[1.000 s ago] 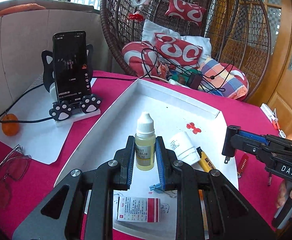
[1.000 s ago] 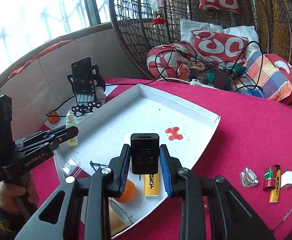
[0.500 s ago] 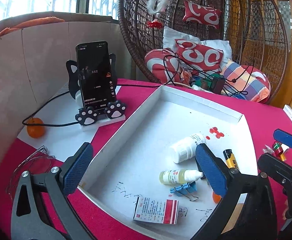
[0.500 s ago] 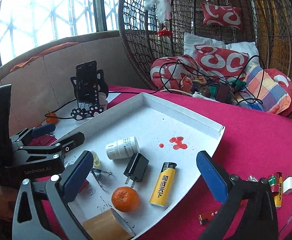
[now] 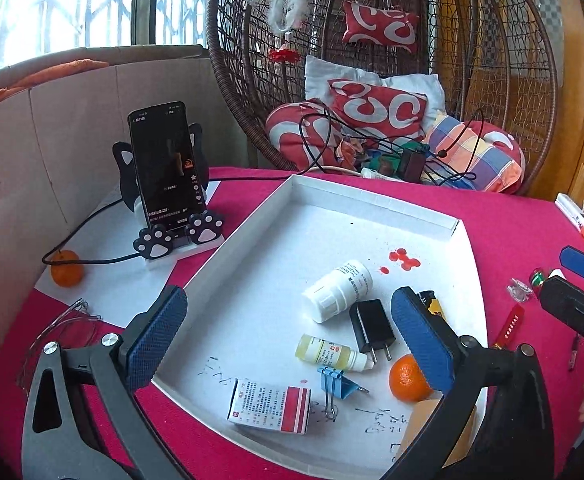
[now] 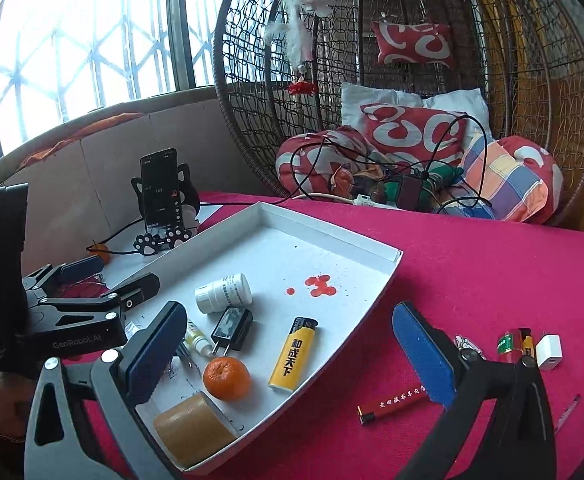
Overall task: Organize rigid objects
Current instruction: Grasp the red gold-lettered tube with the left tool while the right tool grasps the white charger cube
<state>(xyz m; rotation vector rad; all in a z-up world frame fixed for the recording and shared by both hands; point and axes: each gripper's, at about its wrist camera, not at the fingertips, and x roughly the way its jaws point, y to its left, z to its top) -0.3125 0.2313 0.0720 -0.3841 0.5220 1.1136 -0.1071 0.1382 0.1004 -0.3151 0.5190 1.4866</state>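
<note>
A white tray (image 5: 251, 216) on the pink tablecloth holds a white pill bottle (image 5: 338, 290), a black charger (image 5: 372, 330), a yellowish dropper bottle (image 5: 332, 352) lying on its side, a blue binder clip (image 5: 338, 384), an orange (image 5: 406, 378), a medicine box (image 5: 269, 404), a yellow lighter (image 6: 294, 354) and a tape roll (image 6: 191, 428). My left gripper (image 5: 287, 296) hovers wide open over the tray's near left, holding nothing. My right gripper (image 6: 289, 312) is also wide open and empty above the tray's near right edge. In the right wrist view the charger (image 6: 231, 328) lies beside the bottle.
On the cloth right of the tray lie a red stick (image 6: 392, 400), a white cube (image 6: 548, 352), a small green-and-red item (image 6: 510, 346) and a trinket. A phone on a paw stand (image 5: 167, 168), another orange (image 5: 66, 274) and glasses (image 5: 59, 328) sit left. A wicker chair stands behind.
Both grippers opened wide: the left let go of the dropper bottle, the right of the black charger. Both items now lie in the tray, and both grippers have drawn back.
</note>
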